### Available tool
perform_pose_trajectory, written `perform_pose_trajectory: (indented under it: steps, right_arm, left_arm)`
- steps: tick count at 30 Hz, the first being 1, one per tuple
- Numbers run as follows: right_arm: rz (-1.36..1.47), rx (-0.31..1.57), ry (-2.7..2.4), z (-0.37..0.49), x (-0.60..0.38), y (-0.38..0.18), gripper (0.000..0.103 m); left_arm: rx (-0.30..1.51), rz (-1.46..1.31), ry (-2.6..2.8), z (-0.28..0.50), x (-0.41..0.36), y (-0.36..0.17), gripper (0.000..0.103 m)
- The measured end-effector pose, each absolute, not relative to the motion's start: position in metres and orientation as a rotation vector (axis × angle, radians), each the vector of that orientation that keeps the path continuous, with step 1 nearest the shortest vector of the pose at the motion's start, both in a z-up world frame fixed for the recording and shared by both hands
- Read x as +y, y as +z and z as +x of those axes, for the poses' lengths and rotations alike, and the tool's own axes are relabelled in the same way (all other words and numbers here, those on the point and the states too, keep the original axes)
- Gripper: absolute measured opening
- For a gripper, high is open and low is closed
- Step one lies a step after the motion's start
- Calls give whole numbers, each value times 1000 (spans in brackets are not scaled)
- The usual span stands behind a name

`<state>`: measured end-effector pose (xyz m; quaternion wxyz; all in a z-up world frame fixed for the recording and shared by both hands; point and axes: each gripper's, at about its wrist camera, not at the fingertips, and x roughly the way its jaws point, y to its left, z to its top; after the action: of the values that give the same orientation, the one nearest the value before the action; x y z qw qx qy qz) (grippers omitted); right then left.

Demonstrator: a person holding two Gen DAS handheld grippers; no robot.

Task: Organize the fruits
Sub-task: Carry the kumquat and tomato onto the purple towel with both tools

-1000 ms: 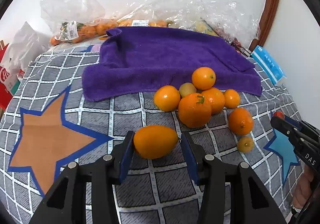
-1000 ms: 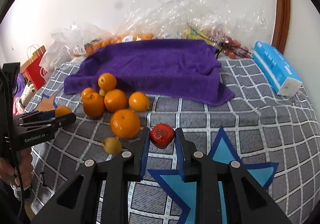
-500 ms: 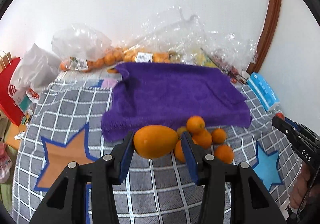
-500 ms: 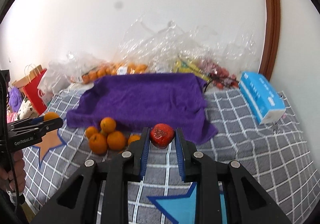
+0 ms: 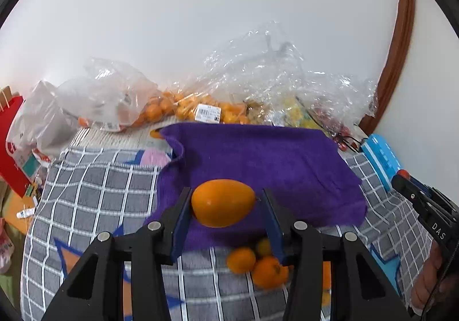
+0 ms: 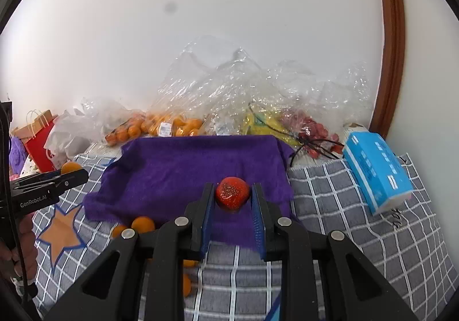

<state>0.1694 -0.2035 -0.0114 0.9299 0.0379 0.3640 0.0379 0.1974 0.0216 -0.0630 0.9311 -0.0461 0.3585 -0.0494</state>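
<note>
My left gripper point(image 5: 225, 203) is shut on an oval orange-yellow fruit point(image 5: 223, 203), held in the air over the near edge of the purple towel point(image 5: 258, 160). My right gripper point(image 6: 232, 195) is shut on a small red fruit point(image 6: 232, 192), held above the towel's point(image 6: 183, 174) near right part. Loose oranges point(image 5: 259, 262) lie on the checked cloth just below the towel edge; some show in the right wrist view point(image 6: 143, 225) too. Each gripper appears at the edge of the other's view: the right one point(image 5: 424, 206) and the left one point(image 6: 48, 182).
Clear plastic bags of oranges point(image 5: 183, 109), yellow fruit point(image 6: 264, 123) and red fruit point(image 6: 312, 131) lie along the wall behind the towel. A blue tissue pack point(image 6: 375, 172) lies at the right. A red paper bag point(image 6: 40, 143) stands at the left.
Both grippers have risen and moved forward with their fruits, from beside the loose oranges to above the purple towel. The oranges now lie below and behind the fingers.
</note>
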Motion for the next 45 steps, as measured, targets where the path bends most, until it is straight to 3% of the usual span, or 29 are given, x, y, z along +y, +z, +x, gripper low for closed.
perform_pose_trajectory:
  steps: [14, 45]
  right_arm:
    - [78, 792, 88, 226, -203, -48, 25]
    - [79, 951, 114, 252, -199, -115, 25]
  left_arm:
    - [790, -104, -95, 245, 16, -96, 45]
    - [936, -117, -87, 279, 18, -156, 45]
